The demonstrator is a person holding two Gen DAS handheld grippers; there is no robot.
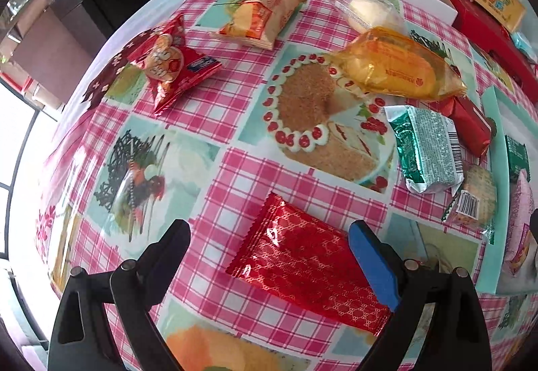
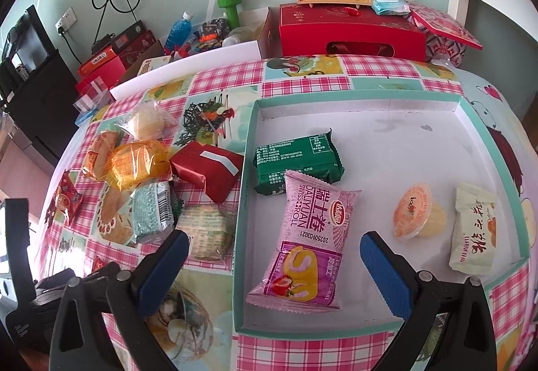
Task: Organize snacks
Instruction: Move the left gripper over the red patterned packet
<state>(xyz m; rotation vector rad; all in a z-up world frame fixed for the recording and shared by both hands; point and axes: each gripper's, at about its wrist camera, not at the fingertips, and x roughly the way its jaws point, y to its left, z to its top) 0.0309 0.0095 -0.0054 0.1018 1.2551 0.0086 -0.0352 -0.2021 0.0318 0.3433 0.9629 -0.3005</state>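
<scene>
Four snacks, among them the pink Swiss roll pack (image 2: 307, 243), are already lying in the tray (image 2: 353, 95), while about eight are waiting on the tablecloth (image 1: 208, 109), the released left gripper (image 1: 269, 256) straddling the near red packet (image 1: 309, 266) and the right gripper (image 2: 274, 265) hovering spread and empty.

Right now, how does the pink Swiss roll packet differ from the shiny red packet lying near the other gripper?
The pink Swiss roll packet lies inside the teal-rimmed box, while the shiny red packet lies on the checked tablecloth. The pink Swiss roll packet carries printed words and a cake picture; the shiny red packet shows only a gold lattice pattern. Both are sealed, lie flat and sit before open grippers.
</scene>
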